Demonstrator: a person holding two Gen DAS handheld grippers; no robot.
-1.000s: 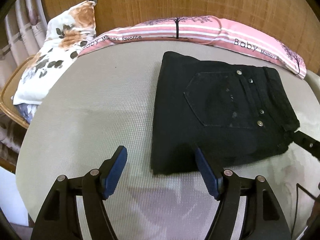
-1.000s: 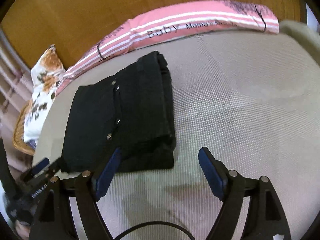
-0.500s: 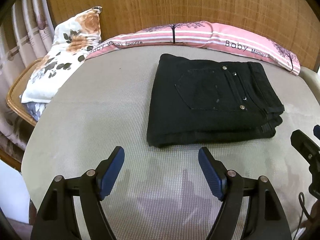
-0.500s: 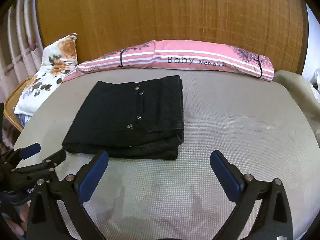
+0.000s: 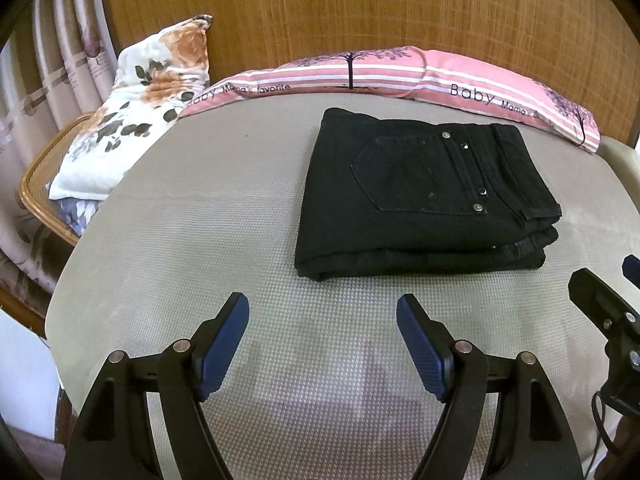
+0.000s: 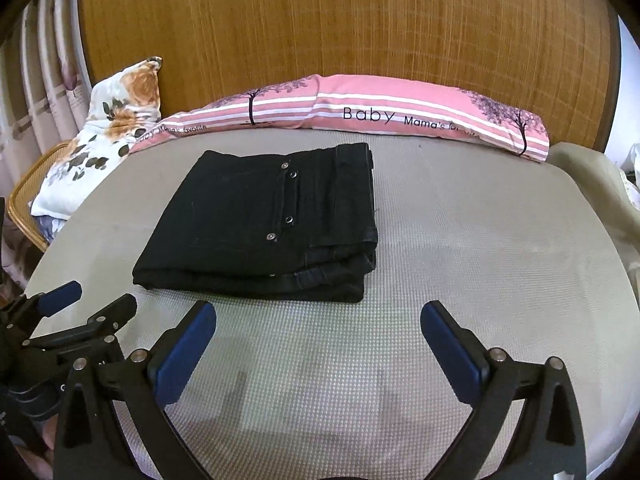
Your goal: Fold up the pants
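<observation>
While the black pants [image 5: 424,200] lie folded into a thick rectangle on the grey mattress [image 5: 200,240], both grippers are held above the near part of that mattress, apart from the cloth. The left gripper [image 5: 322,340] is seen with its jaws well apart, and nothing is held between its blue pads [image 5: 222,344]; only bare mattress is seen there. The right gripper [image 6: 318,344] is spread very wide, its jaws have just been opening, and nothing is gripped between them either. In the right wrist view the pants [image 6: 268,220] are placed toward the left of the middle, with the waistband side and the metal studs turned up, and the stacked layers are shown at the near edge. The left gripper [image 6: 86,304] is also seen at the lower left of that view. Behind the pants a long pink striped pillow [image 6: 360,114] is laid along the wooden headboard [image 6: 340,32], and a flowered pillow [image 5: 136,120] is leaned at the left corner, beside the curtain [image 5: 48,80].
</observation>
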